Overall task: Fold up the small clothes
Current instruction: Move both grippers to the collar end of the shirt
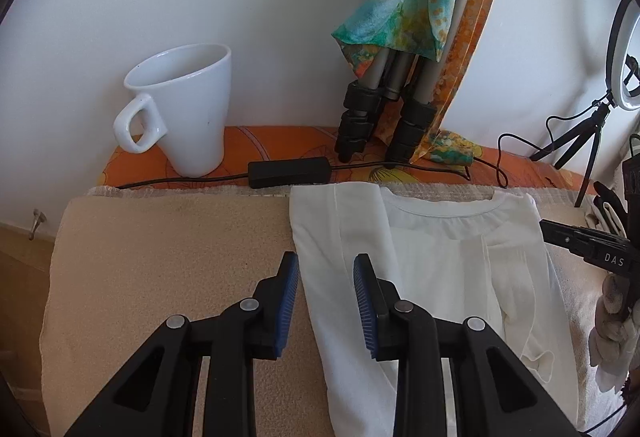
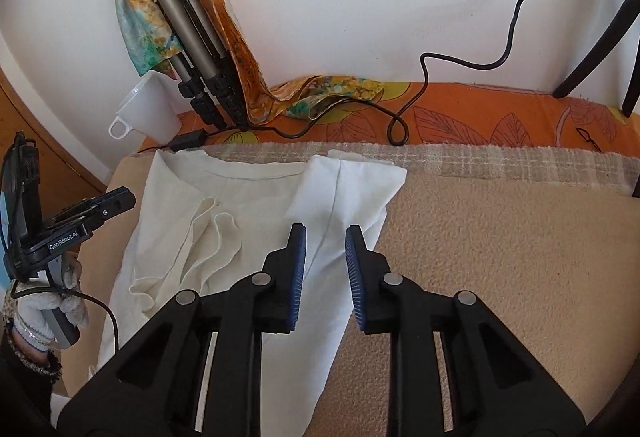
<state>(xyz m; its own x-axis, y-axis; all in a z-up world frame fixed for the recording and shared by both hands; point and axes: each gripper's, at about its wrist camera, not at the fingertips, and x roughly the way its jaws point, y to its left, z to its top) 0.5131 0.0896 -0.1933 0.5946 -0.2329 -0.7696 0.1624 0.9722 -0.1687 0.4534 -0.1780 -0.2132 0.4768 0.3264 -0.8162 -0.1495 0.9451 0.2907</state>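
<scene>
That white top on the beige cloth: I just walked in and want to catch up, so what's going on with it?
A person with a two-finger gripper in each hand is folding the white top, which lies flat on the beige cloth. Both side edges, sleeves included, are already folded inward. The left gripper and right gripper hover over its opposite edges, jaws apart and holding nothing. A white mug and tripod legs stand behind.

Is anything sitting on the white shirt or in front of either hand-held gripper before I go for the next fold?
Nothing visible. The white shirt lies bare on the beige blanket, sides folded in. Both the left hand-held gripper and right hand-held gripper hang open over its edges. The mug and tripod stand behind it.
</scene>
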